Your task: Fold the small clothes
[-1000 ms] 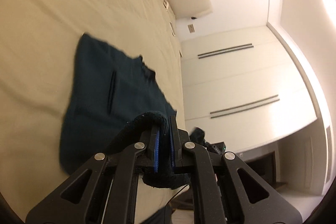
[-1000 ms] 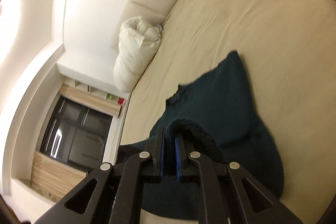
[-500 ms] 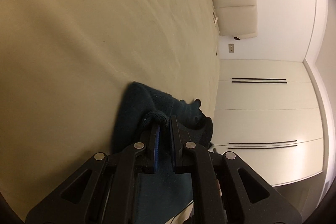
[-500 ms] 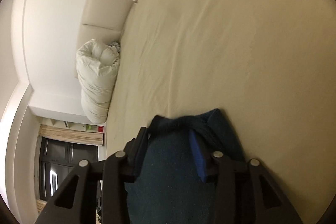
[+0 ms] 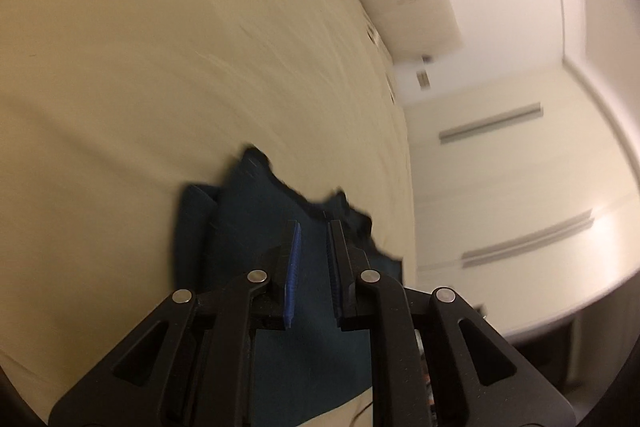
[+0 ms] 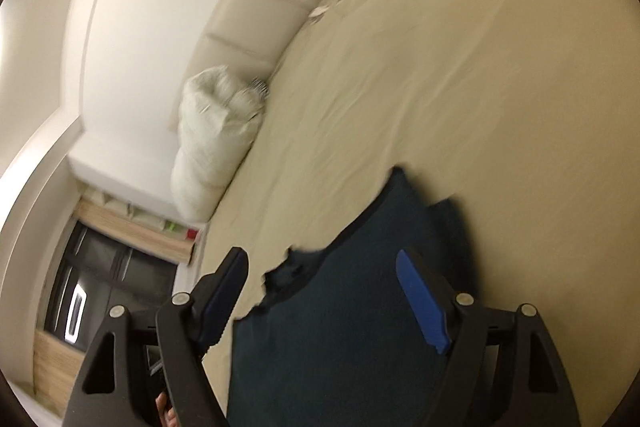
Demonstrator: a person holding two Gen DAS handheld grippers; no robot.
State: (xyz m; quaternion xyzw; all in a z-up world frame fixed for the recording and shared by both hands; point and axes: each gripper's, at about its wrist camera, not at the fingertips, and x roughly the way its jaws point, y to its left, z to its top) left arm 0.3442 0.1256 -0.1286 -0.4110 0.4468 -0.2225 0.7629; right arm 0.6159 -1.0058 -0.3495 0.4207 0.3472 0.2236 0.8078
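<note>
Now the dark teal garment (image 5: 256,227) lies spread on the cream bed sheet (image 5: 140,67) at the bed's near edge, its ragged far hem pointing toward the padded headboard (image 6: 256,15). Over the garment hangs the left gripper (image 5: 312,231), whose jaws have just been opening a little: a narrow gap shows between the blue pads and nothing is pinched there, the cloth lying below them. Also above the garment (image 6: 360,287), the right gripper (image 6: 320,259) has just been opening and stands spread wide, released, with the cloth lying beneath between its fingers and untouched by either. Beside the headboard, well away from the garment, sits a white pillow (image 6: 212,143).
</note>
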